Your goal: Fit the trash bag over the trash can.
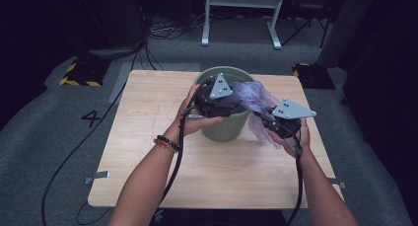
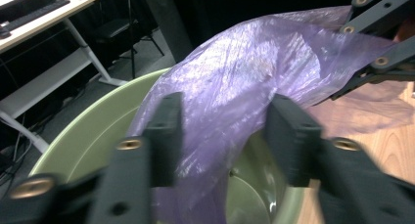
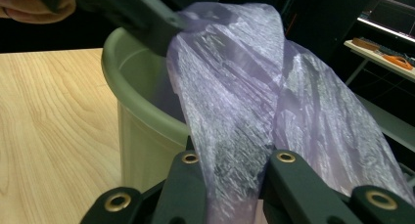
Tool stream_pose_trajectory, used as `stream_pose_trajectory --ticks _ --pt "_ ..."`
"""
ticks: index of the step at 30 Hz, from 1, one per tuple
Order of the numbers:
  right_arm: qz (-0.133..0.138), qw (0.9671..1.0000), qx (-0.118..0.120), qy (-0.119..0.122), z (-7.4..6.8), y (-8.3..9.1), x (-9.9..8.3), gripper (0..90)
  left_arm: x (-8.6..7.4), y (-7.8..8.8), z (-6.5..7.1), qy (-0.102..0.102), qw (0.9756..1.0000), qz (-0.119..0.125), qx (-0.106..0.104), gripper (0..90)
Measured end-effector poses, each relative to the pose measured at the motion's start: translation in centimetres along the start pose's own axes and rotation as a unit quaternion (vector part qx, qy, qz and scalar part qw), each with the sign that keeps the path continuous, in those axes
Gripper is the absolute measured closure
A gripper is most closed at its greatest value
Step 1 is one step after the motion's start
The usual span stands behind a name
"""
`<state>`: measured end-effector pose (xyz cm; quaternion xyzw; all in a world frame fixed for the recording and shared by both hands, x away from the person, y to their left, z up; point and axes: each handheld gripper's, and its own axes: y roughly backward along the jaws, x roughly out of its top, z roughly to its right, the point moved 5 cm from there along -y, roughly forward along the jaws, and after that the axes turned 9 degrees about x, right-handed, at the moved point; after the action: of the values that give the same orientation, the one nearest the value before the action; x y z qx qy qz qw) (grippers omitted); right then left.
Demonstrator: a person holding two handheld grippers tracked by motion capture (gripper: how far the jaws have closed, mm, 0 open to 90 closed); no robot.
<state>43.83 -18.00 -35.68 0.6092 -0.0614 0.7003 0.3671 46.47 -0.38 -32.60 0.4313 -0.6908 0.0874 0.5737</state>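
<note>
- A green bin [image 1: 223, 125] was seen standing on the wooden table [image 1: 148, 152], towards the table's 12 o'clock edge in the high view.
- A thin purple bag [image 1: 254, 100] was stretched from the bin's mouth out over its rim towards 4 o'clock.
- The left gripper [image 1: 217, 103] was held over the bin's mouth, with the left hand [image 1: 197, 118] wrapped around it from the 9 o'clock side.
- In the left gripper view, the jaws were seen half open, with the bag [image 2: 235, 87] passing between them; whether the pads pressed on the film could not be told.
- The right gripper [image 1: 266, 118] was held just beside the bin at 3 o'clock, carried by the right hand [image 1: 291, 137].
- In the right gripper view, the jaws were seen pinched onto a gathered fold of the bag [image 3: 235, 111], which rose from them towards 12 o'clock.
- In that same view, the bin [image 3: 142, 131] was seen at 9 o'clock of the bag, its rim touched by the film.
</note>
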Motion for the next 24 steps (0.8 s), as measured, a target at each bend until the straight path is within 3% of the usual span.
stream_pose_trajectory --ticks 3,7,11,13,15,24 --pt "0.001 1.0000 0.008 0.000 -0.1 0.1 0.3 80.6 -0.2 -0.1 -0.3 -0.012 0.9998 -0.010 0.015 68.5" --pt "0.002 0.9999 0.016 -0.004 0.0 0.2 0.5 74.2 -0.6 0.1 -1.1 -0.001 0.9996 -0.010 0.027 87.8" --pt "0.001 0.9997 0.022 -0.014 0.1 0.3 0.4 57.7 -1.3 0.2 -1.9 -0.007 0.9987 -0.028 0.042 89.9" --pt "0.002 0.9997 0.018 -0.017 0.2 0.4 0.3 48.2 -1.7 0.3 -2.5 0.002 0.9984 -0.034 0.046 89.9" --pt "0.008 0.9996 0.019 -0.020 0.2 0.7 0.1 46.1 -2.2 0.3 -3.0 0.009 0.9979 -0.038 0.051 90.0" --pt "-0.002 0.9998 -0.015 -0.014 0.5 1.7 -1.0 33.1 -4.1 0.9 -4.5 0.034 0.9963 -0.048 0.063 89.9"
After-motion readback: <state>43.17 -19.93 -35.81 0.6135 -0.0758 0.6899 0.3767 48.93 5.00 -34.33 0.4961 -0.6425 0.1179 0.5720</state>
